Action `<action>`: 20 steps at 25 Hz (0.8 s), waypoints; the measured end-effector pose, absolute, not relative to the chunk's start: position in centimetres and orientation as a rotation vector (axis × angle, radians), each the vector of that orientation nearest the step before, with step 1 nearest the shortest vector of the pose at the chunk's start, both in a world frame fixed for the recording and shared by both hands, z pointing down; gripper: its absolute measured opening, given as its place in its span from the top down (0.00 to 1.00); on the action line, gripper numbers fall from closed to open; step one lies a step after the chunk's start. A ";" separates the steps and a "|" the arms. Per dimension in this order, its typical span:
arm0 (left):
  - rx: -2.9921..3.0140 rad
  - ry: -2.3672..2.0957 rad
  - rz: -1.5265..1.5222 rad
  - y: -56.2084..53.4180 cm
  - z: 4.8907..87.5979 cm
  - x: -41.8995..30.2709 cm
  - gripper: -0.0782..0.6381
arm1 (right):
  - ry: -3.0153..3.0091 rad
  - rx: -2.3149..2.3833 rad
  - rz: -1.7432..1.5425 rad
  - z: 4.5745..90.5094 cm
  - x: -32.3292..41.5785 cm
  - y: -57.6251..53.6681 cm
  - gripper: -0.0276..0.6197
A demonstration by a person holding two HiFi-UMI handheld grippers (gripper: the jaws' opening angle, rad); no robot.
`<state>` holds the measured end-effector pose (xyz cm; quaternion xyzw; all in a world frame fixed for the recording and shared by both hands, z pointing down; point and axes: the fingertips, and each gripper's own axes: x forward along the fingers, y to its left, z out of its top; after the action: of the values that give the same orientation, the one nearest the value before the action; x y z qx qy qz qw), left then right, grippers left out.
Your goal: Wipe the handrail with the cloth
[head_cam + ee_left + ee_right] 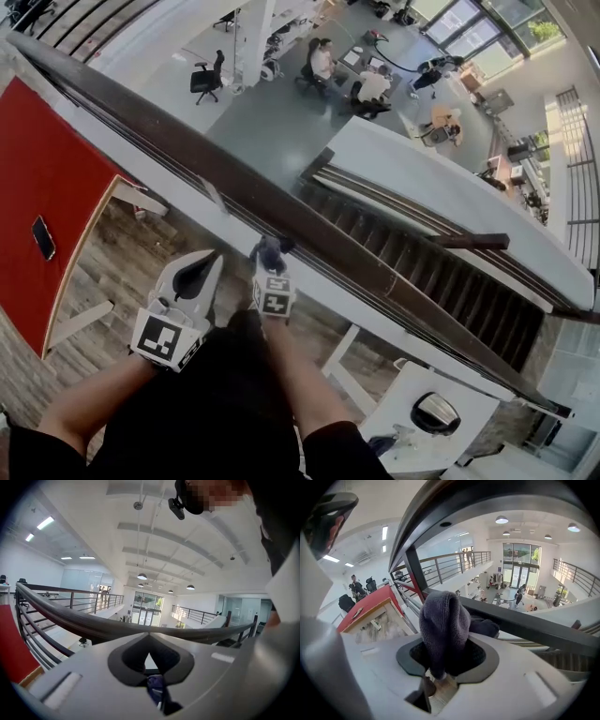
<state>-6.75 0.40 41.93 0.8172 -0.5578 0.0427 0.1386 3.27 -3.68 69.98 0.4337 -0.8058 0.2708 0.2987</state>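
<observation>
grey cloth clamped in right gripper, beside dark handrail, left gripper jaws together

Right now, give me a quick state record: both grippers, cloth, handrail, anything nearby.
left gripper: jaws together, holding nothing, on the near side of the rail
right gripper: shut on the cloth
cloth: dark knit, bunched, sticks out past the jaws toward the rail; contact cannot be told
handrail: dark, runs diagonally across the head view, with an open floor far below beyond it
red table: to the person's left
phone: lies flat on the red table
</observation>
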 end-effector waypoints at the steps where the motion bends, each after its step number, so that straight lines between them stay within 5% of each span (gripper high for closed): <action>1: 2.362 -1.613 0.122 0.3 41.9 -7.6 0.89 | -2.139 1.136 0.730 70.3 1.9 -3.7 0.77; 20: 2.421 -1.607 0.076 -4.6 45.6 -18.7 0.89 | -2.002 1.216 0.777 80.0 -7.0 -11.2 0.76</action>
<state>-18.74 -4.57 45.65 0.8271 -0.5491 0.0259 0.1168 -7.02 -11.15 79.95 0.4650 -0.7657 0.2973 0.3304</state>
